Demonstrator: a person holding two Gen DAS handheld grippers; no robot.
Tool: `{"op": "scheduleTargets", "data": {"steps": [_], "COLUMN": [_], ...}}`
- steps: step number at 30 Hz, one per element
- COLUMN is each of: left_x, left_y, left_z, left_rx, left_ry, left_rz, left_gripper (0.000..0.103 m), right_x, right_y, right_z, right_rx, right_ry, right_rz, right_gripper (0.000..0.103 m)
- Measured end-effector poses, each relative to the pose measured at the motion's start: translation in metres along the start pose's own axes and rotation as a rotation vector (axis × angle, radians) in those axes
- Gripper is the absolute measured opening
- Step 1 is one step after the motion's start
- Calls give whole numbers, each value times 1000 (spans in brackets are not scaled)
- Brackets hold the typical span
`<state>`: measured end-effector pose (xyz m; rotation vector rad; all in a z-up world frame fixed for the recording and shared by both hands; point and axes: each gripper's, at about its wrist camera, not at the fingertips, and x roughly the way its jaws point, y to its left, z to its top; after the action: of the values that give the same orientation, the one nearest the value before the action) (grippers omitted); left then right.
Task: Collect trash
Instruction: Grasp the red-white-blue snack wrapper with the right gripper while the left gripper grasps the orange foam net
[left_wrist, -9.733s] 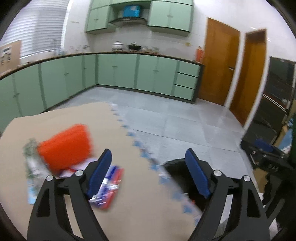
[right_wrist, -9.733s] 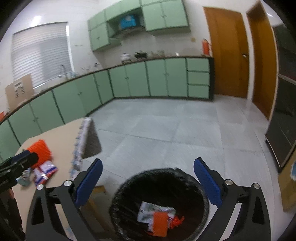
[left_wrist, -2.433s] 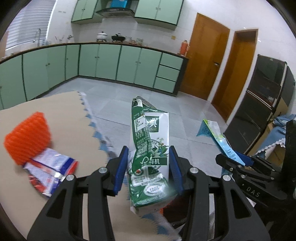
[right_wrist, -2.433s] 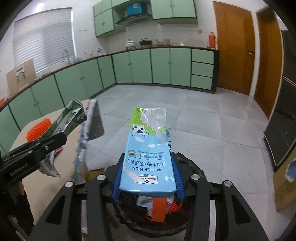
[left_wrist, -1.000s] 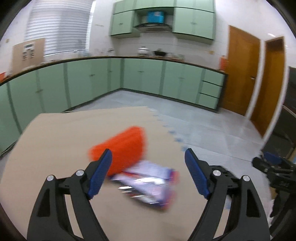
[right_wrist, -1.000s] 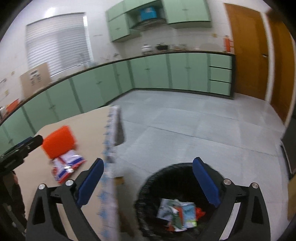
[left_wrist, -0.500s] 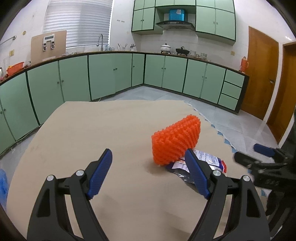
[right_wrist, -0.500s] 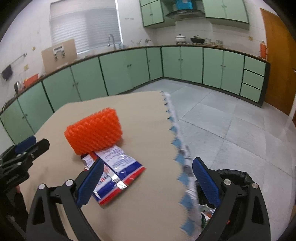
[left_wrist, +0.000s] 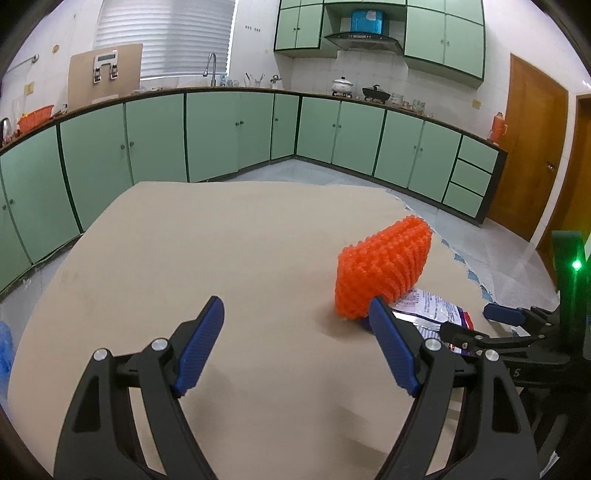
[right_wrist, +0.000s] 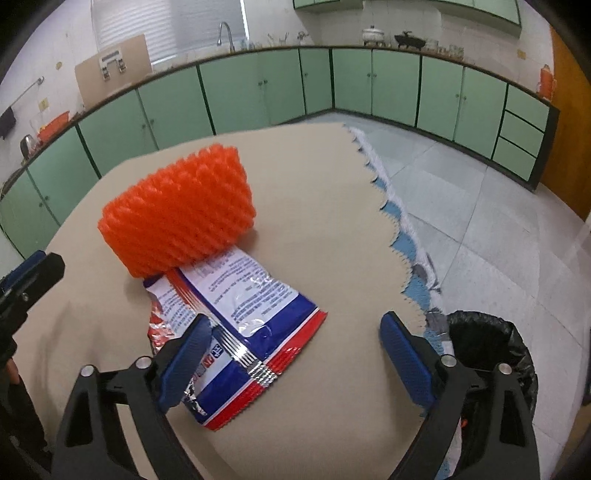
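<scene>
Hovering over the tan counter (left_wrist: 229, 258), the left tongs (left_wrist: 295, 350) stand spread wide with nothing between their blue pads; only bare counter shows in the gap. The right tongs (right_wrist: 295, 362) are likewise spread and empty, angled down over the near end of a red, white and blue foil wrapper (right_wrist: 240, 325) that lies flat on the counter. The left pad of these tongs sits over the wrapper's torn, crinkled edge; whether it touches the foil cannot be told.

An orange knobbly sponge-like block (right_wrist: 177, 210) rests on the wrapper's far end, pinning it. In the left wrist view the same block (left_wrist: 384, 273) stands just beyond the right pad of the left tongs, with the wrapper (left_wrist: 432, 306) beside it and the right tongs (left_wrist: 480, 325) coming in from the right edge.

A black-lined trash bin (right_wrist: 487, 354) sits on the tiled floor just off the counter's jagged right edge, near the right tongs. Green cabinets (left_wrist: 221, 136) line the walls behind.
</scene>
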<state>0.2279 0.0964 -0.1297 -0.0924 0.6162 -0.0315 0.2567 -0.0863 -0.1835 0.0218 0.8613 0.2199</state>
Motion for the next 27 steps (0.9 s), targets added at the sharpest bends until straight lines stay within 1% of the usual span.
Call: {"op": "scheduleTargets", "data": {"steps": [3,5,6,7,9,10,14,17,20,23,27], "left_x": [4,6,7,9,10,10,13,18,25,36,50], "left_y": [2,3,4,4,5,5,1,-4,-9,-15,-24], "left_z": [0,1,2,2,1,1,1,3,5,11,19], "left_rx": [0,-7,-10,-13,-14,-14,-15,-13,-13,-13,-12], "left_ry": [11,15,18,21,26,27,37,44,52,65,72], "left_rz": [-3,-5,-6,-8,-11,-12,-27,-48,-63,-99,-122], "left_gripper": [78,78,78,78,78,78,78,78,79,79,80], "right_x": [-1,-2,-3,-3,-5,-6,-8,-11,-10,-8,-5], "right_y": [6,11,13,14,14,13,10,3,-3,-3,-2], "right_z": [-1,-1,-1,-2,-2,-2,0,0,2,2,2], "right_rx": [-33,-53,-64,-67,-68,-67,-46,-16,-3,-19,-25], "right_ry": [0,-4,-7,-7,-14,-16,-20,-31,-29,-24,-17], "right_rz": [4,11,10,10,41,50,84,83,85,82,90], "right_gripper": [75,60,59,56,42,37,29,25,24,24,24]}}
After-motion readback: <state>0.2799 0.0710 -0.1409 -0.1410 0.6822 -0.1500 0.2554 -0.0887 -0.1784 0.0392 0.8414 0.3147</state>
